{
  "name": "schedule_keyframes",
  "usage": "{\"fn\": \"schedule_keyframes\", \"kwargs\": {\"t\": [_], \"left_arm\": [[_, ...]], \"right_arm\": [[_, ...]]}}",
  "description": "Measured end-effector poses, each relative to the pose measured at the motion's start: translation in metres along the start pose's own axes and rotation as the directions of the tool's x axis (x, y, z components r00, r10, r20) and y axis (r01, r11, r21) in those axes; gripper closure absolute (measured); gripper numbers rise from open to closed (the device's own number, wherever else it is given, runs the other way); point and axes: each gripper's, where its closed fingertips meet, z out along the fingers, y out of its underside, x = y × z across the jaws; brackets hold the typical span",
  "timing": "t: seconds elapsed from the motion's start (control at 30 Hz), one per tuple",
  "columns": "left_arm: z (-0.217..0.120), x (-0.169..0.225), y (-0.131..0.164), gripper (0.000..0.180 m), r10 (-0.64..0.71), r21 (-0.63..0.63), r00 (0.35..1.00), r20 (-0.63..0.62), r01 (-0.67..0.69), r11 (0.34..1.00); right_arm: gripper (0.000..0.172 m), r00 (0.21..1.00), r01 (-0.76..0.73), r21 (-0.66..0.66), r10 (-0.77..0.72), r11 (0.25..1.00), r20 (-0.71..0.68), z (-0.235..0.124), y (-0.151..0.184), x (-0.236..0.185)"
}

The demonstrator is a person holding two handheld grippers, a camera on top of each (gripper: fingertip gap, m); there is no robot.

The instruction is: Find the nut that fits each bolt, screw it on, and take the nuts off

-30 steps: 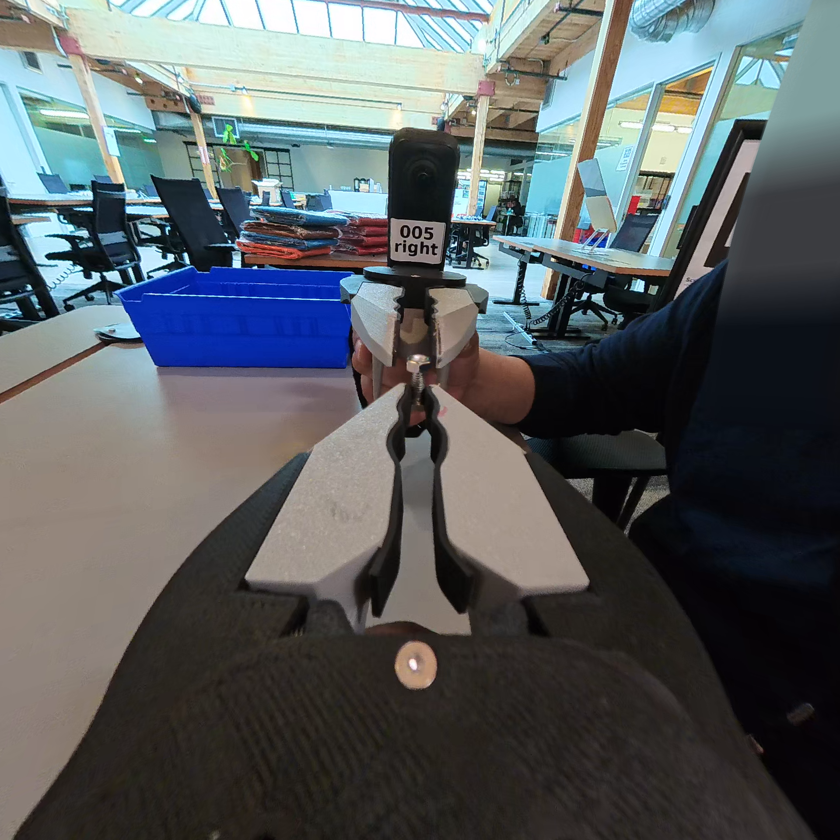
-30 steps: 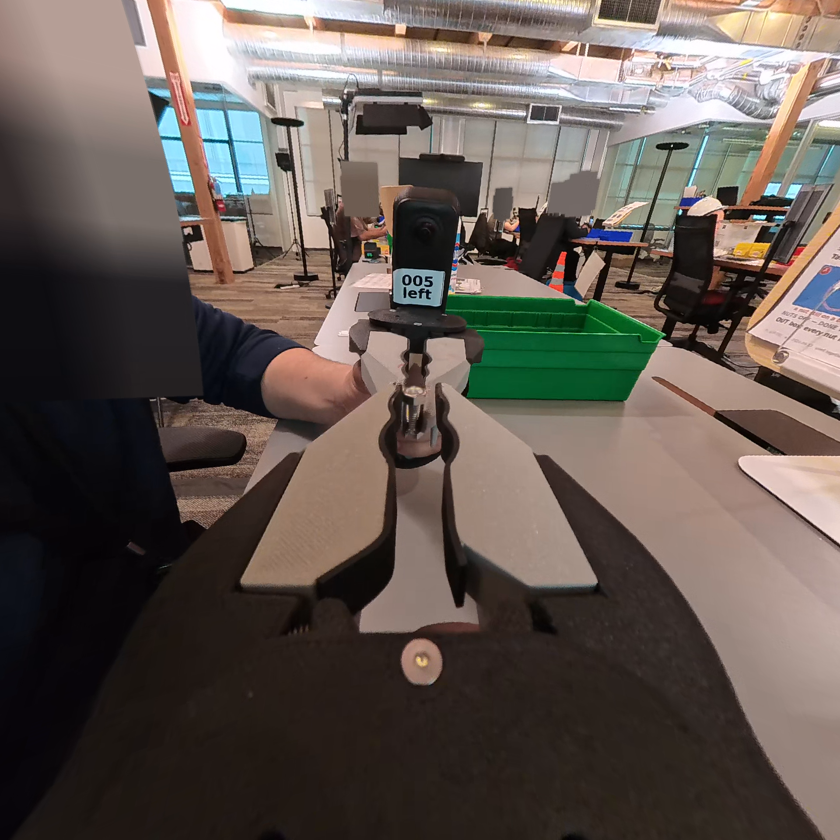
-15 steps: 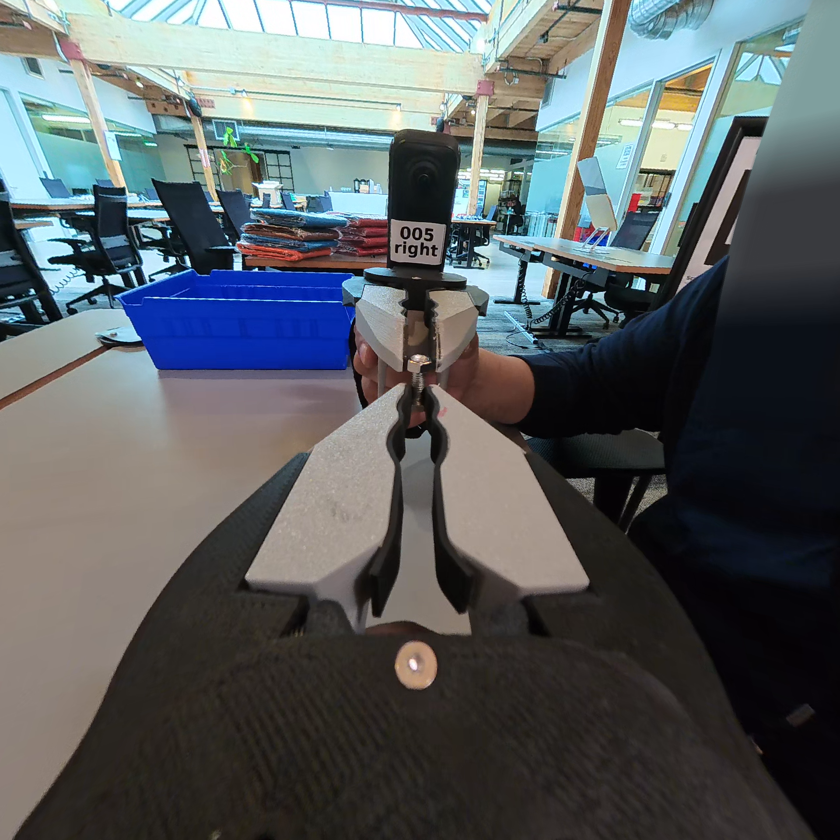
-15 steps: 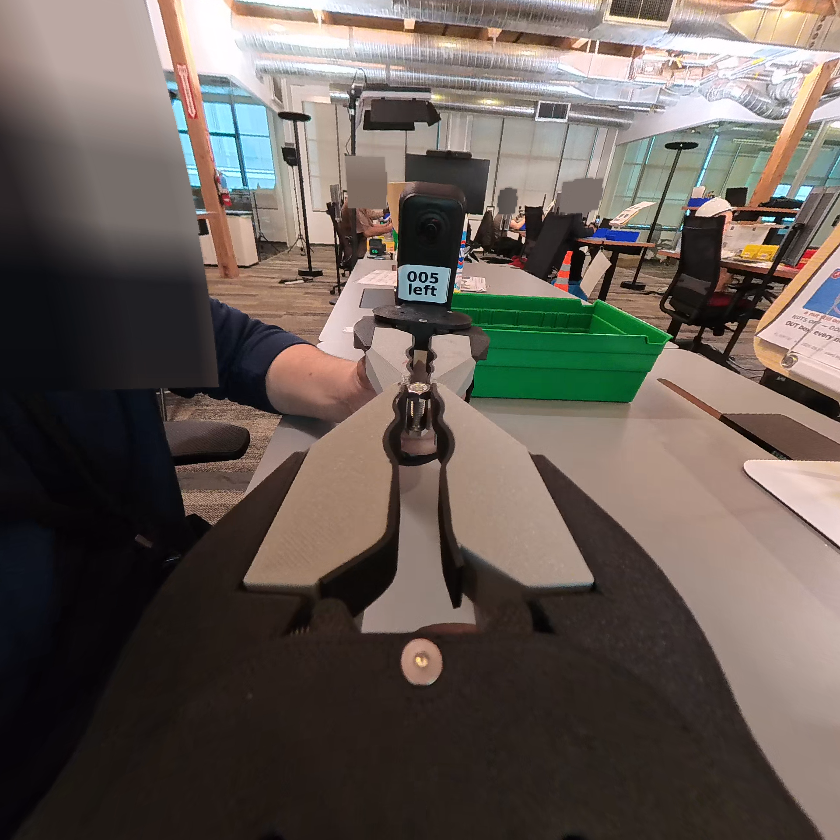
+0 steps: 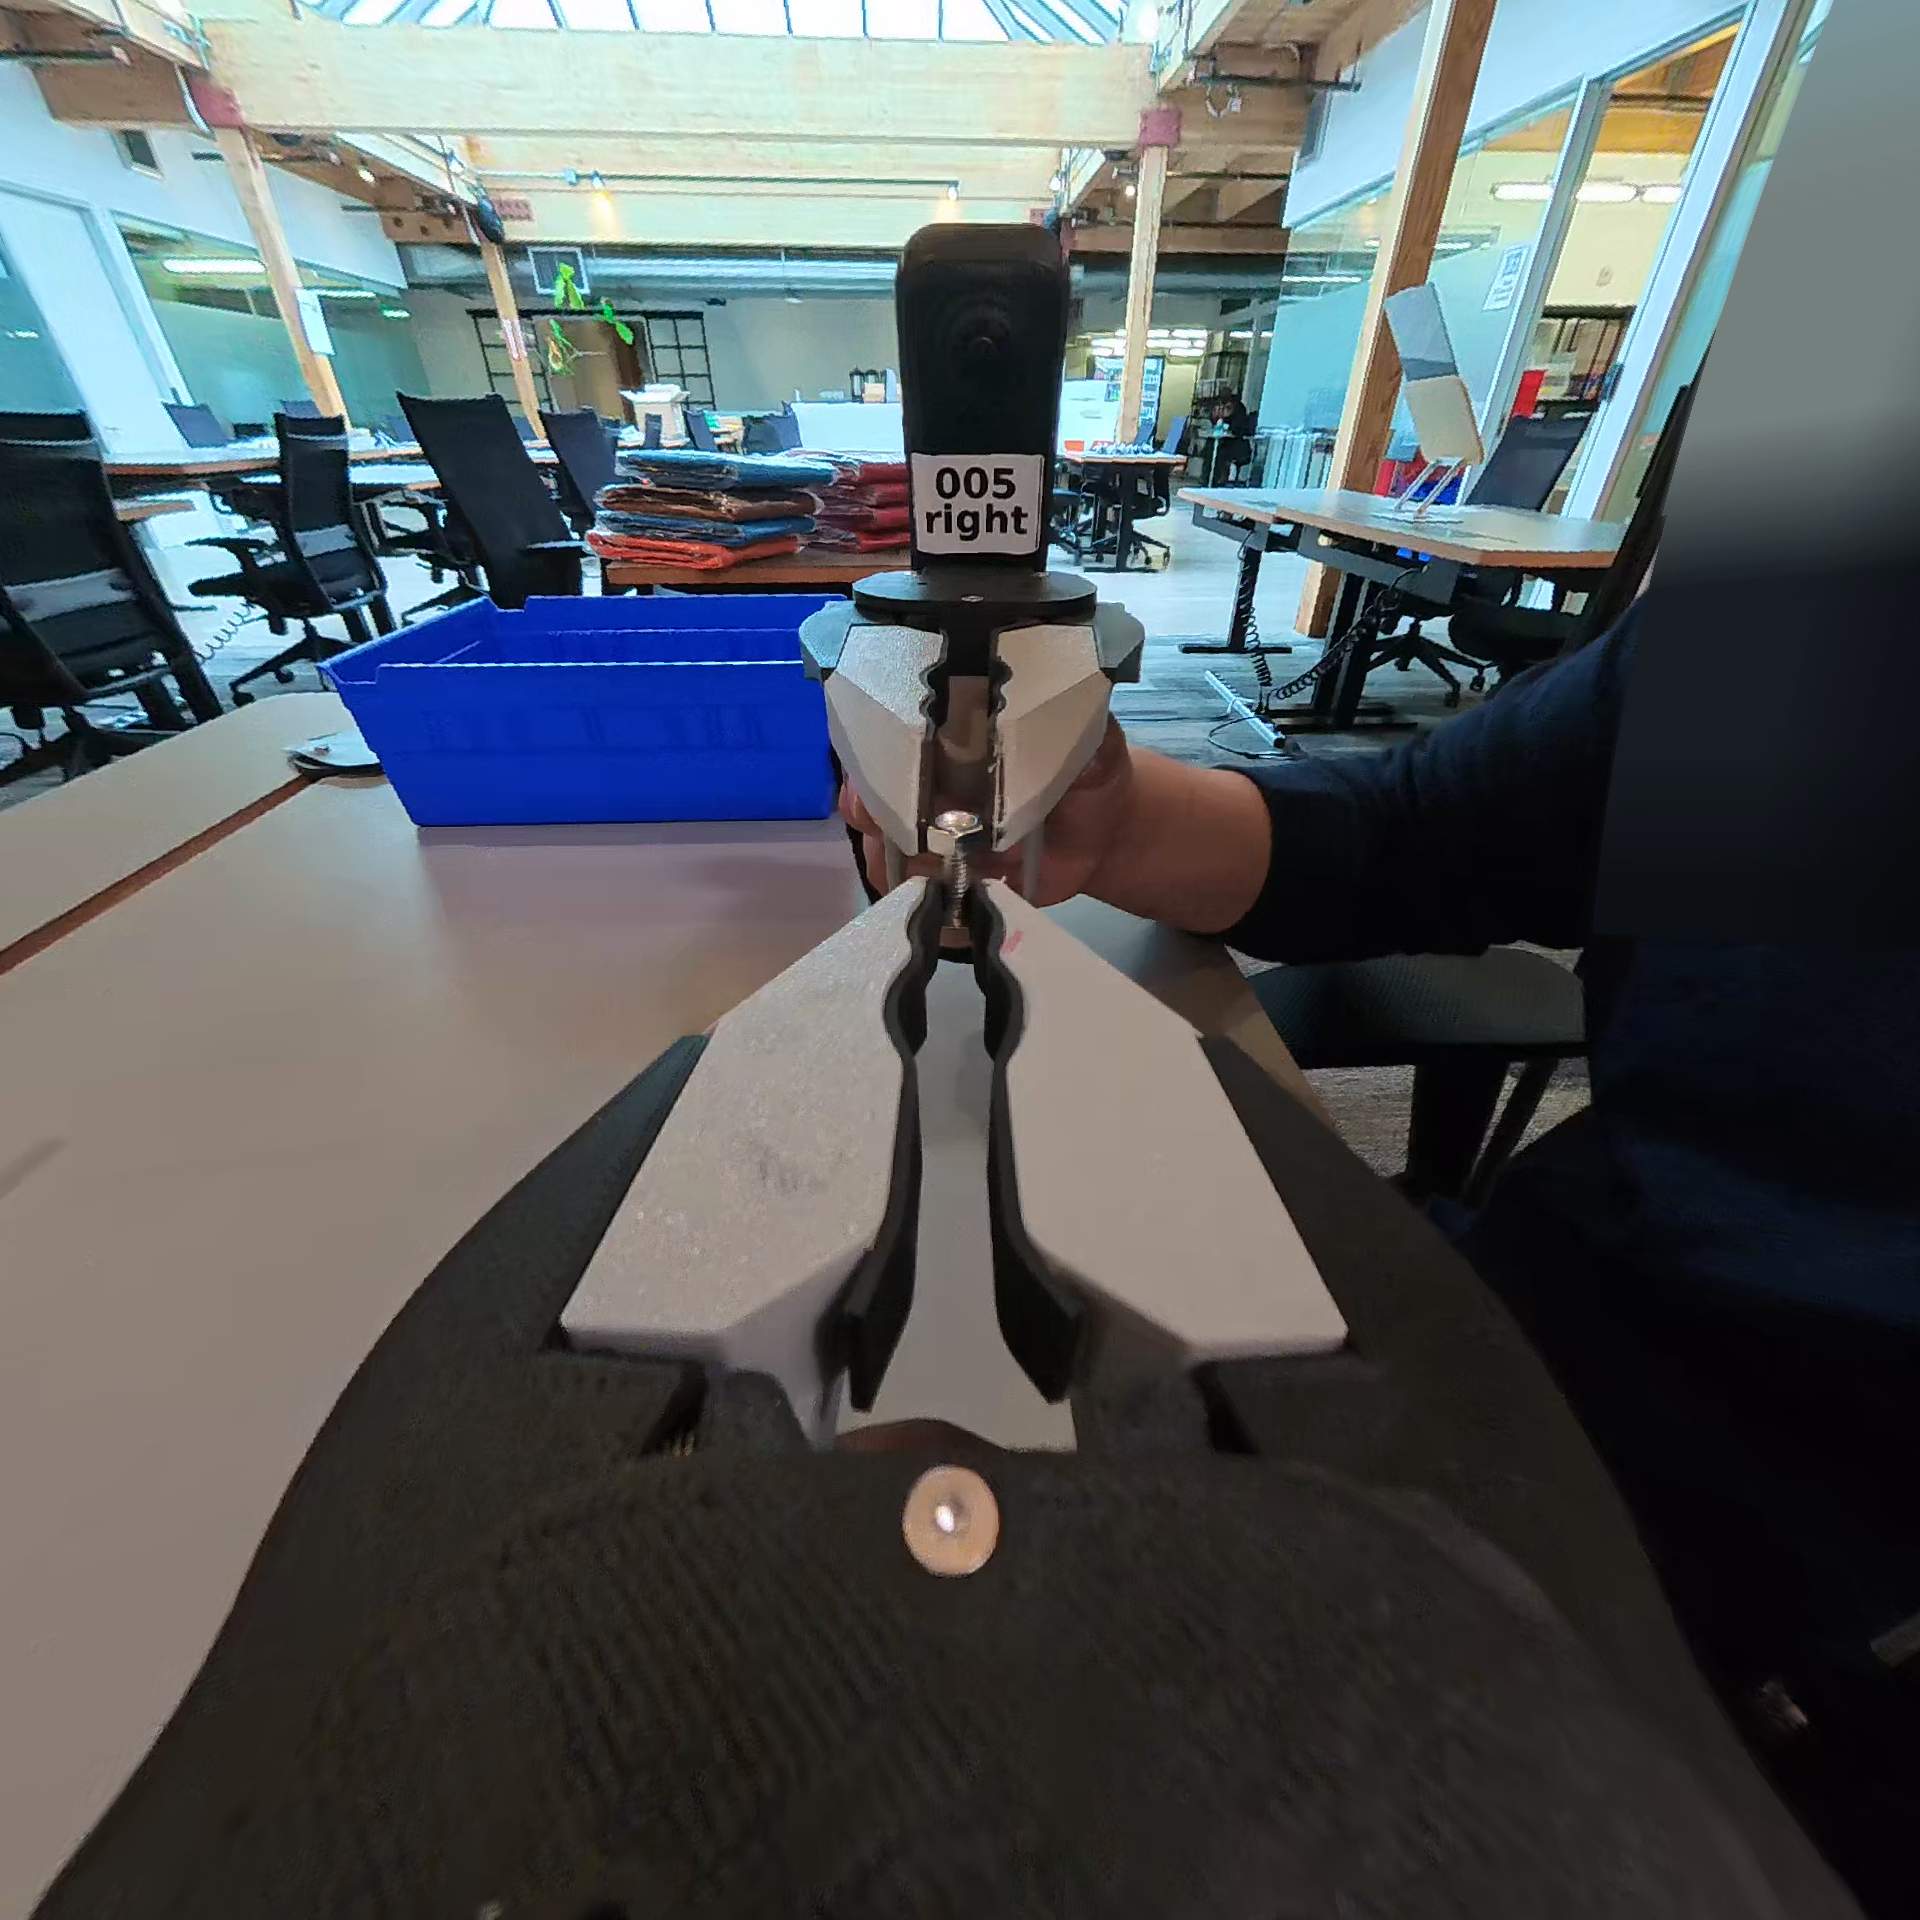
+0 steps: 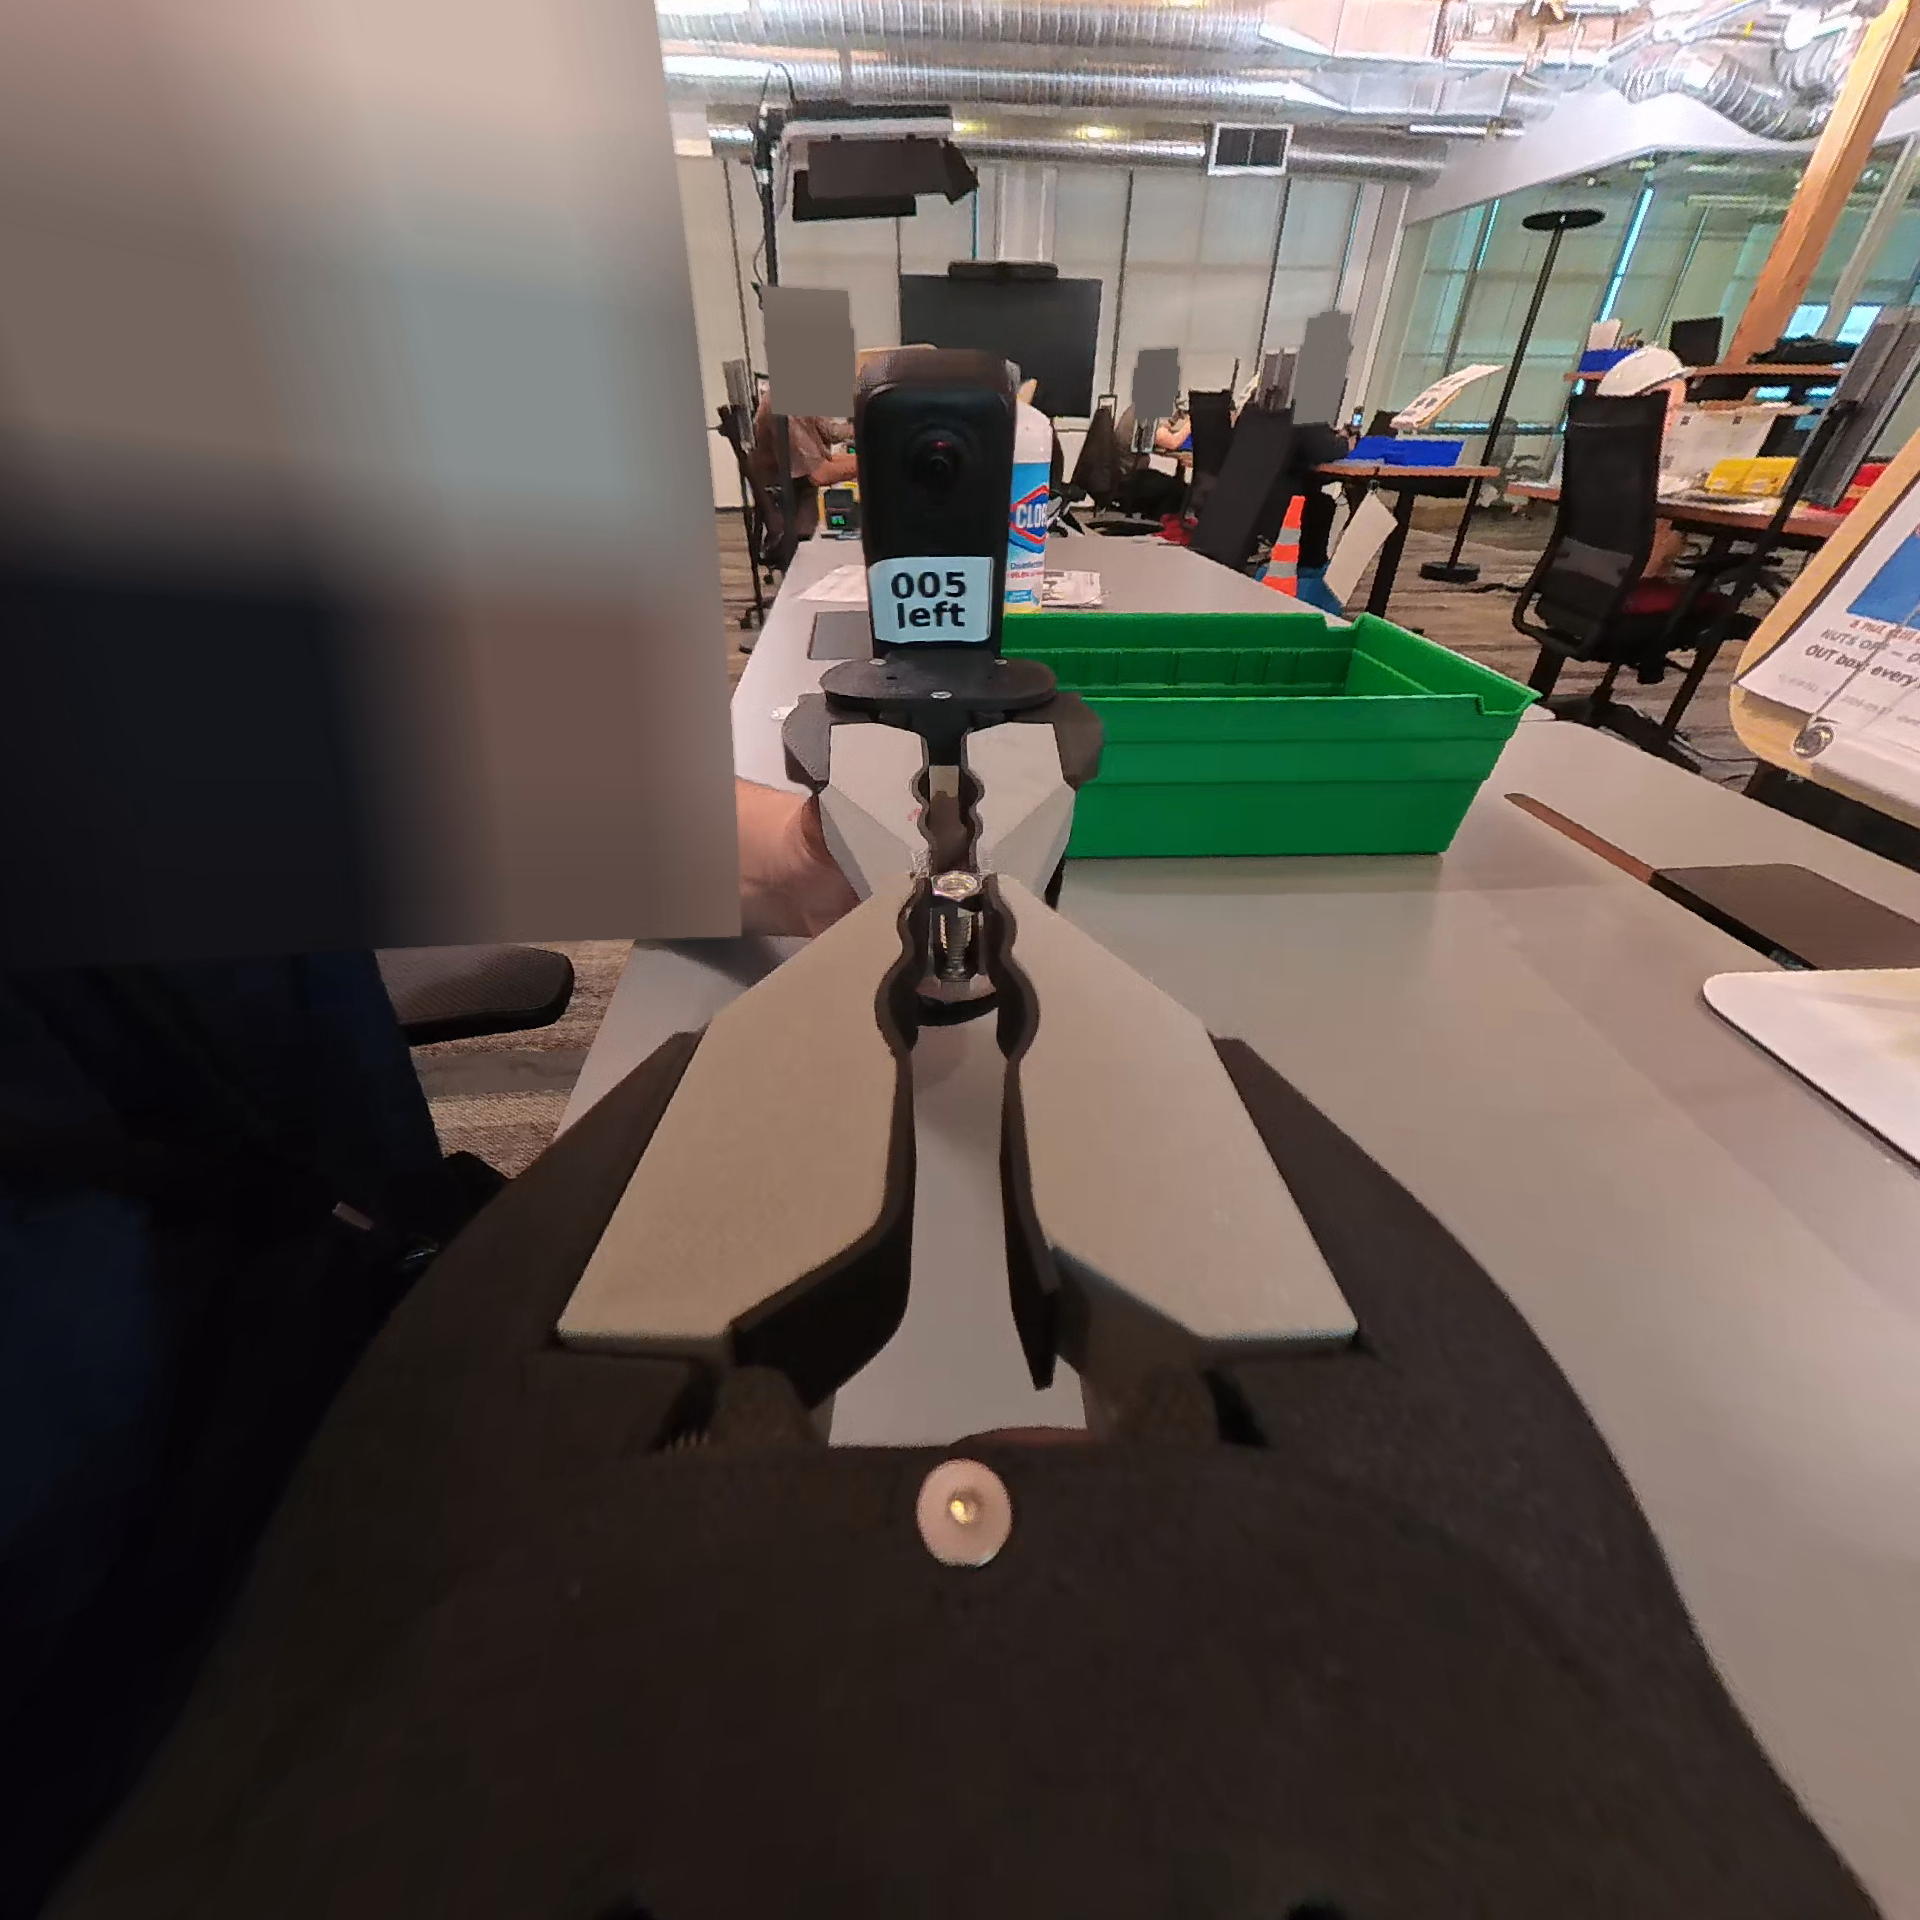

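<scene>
1. left gripper (image 5: 958, 914): jaws closed on the threaded shank of a small silver bolt (image 5: 956, 883), pads pressing it from both sides; bolt held in the air above the grey table (image 5: 312, 1039), near the table's edge.
2. right gripper (image 6: 954, 896): jaws closed on a silver hex nut (image 6: 954, 886), fingertips clamping 2 opposite flats; nut sits at the top end of the bolt.
3. the 2 grippers face each other tip to tip, almost touching, with bolt and nut as the only things between them.
4. key relation: bolt's long axis stands roughly upright, square to both sets of fingers. nut is coaxial with it, directly above the left gripper's clamp point. exposed thread shows between nut and left fingertips in the left wrist view.
5. from the right wrist view the bolt's shank (image 6: 954, 940) hangs below the nut, inside the scalloped gap of the right fingers, apparently not touching them.
6. right gripper is on the nut, left on the bolt, so any turning likely comes from the right wrist about the vertical axis, left acting as vise.
7. cannot tell whether nut is going on or coming off; judging by its place at the very end, only a few threads engaged.
8. risk: tilt off axis could cross-thread or drop the nut.
9. blue bin (image 5: 613, 717) behind on the left view, green bin (image 6: 1268, 748) behind on the right view; both well apart from the work.
</scene>
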Motion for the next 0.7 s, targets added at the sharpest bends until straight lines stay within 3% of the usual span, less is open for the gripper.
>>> {"fn": "schedule_keyframes", "kwargs": {"t": [0.7], "left_arm": [[0.0014,-0.0028,0.0026,0.177,-0.063,0.002,0.998,0.013,0.063,0.998]], "right_arm": [[0.166,0.998,-0.048,0.01,0.048,0.999,-0.037,-0.0011,0.0031,0.0044]]}}
